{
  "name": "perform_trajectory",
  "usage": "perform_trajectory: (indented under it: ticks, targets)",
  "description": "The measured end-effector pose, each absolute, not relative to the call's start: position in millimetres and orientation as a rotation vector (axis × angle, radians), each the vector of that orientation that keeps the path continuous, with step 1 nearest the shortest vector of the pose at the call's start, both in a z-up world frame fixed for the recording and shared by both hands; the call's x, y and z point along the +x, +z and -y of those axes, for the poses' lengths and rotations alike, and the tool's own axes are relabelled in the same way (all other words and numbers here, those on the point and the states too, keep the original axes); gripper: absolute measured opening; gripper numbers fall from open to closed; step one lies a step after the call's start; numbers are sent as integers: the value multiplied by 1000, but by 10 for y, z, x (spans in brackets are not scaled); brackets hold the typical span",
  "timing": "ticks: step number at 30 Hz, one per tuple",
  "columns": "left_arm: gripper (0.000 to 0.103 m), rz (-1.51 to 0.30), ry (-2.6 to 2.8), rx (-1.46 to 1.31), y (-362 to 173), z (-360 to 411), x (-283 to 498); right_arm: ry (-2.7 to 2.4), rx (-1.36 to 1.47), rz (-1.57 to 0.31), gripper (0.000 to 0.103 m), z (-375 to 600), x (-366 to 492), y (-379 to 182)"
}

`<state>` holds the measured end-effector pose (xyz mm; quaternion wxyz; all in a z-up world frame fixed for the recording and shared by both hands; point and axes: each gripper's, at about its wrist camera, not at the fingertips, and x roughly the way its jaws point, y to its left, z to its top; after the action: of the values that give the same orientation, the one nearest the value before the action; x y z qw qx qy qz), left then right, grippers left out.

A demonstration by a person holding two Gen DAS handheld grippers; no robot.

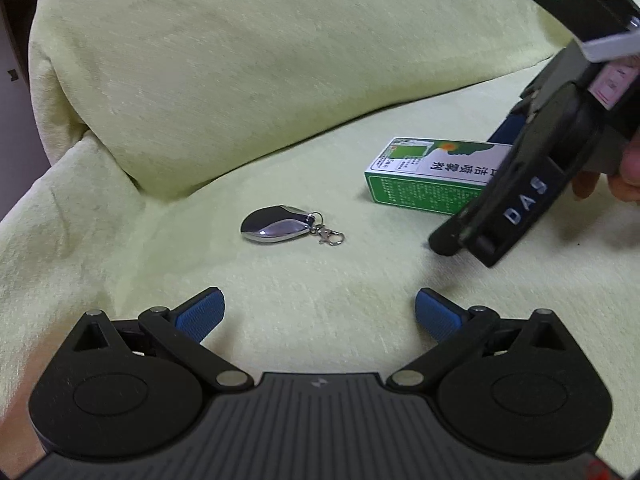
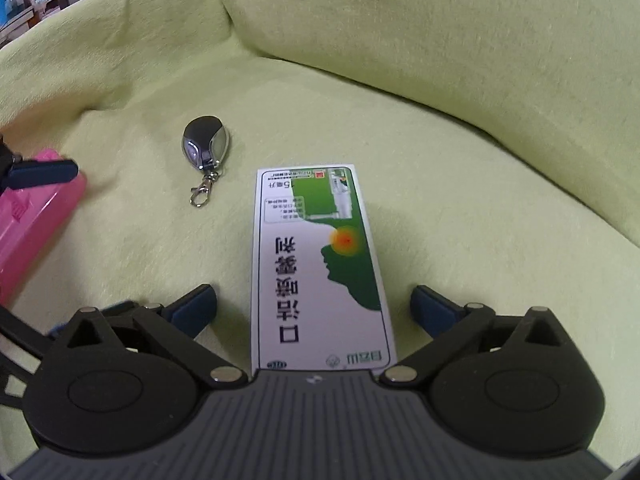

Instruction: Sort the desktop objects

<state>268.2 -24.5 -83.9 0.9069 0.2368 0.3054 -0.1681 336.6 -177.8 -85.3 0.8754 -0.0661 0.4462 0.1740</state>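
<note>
The right hand-held gripper (image 2: 314, 306) is open over the box (image 2: 318, 264). The box lies flat on the yellow-green cloth (image 2: 460, 216) between the two blue fingers (image 2: 430, 308), its near end running under the gripper body; neither finger touches it. In the left wrist view this gripper (image 1: 460, 236) reaches in from the right and hides the right end of the box (image 1: 420, 178), with part of a hand (image 1: 628, 168) behind it.

The left hand-held gripper (image 1: 320, 310) is also open and holds nothing. The key fob (image 1: 276, 225) lies on the cloth beyond its fingers, slightly left of centre, clip pointing right toward the box, apart from it.

In the right wrist view the fob (image 2: 206, 148) lies far left of the box. A pink case (image 2: 36, 216) sits at the left edge, with a dark blue finger (image 2: 44, 174) over it.
</note>
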Motion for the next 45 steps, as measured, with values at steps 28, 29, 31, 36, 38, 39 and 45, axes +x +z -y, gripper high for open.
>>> perform_trajectory:
  ticks: [28, 29, 31, 36, 38, 39, 45]
  targets:
    - [102, -634, -369, 489, -838, 220, 2611, 359, -156, -870, 92, 1674, 3425, -856]
    - [102, -634, -368, 489, -838, 219, 2615, 364, -157, -867, 89, 1676, 3413, -846]
    - [102, -633, -367, 488, -840, 219, 2622, 374, -164, -858, 73, 1662, 3390, -822]
    - [102, -609, -367, 493, -829, 227, 2618, 375, -181, -849, 52, 1636, 3345, -781]
    - [102, -596, -382, 490, -815, 233, 2606, 373, -181, -850, 52, 1641, 3327, -775]
    - [102, -590, -391, 489, -808, 238, 2600, 369, -181, -848, 52, 1641, 3316, -771]
    - [102, -590, -459, 514, -830, 314, 2563, 351, -177, -838, 52, 1655, 3178, -737]
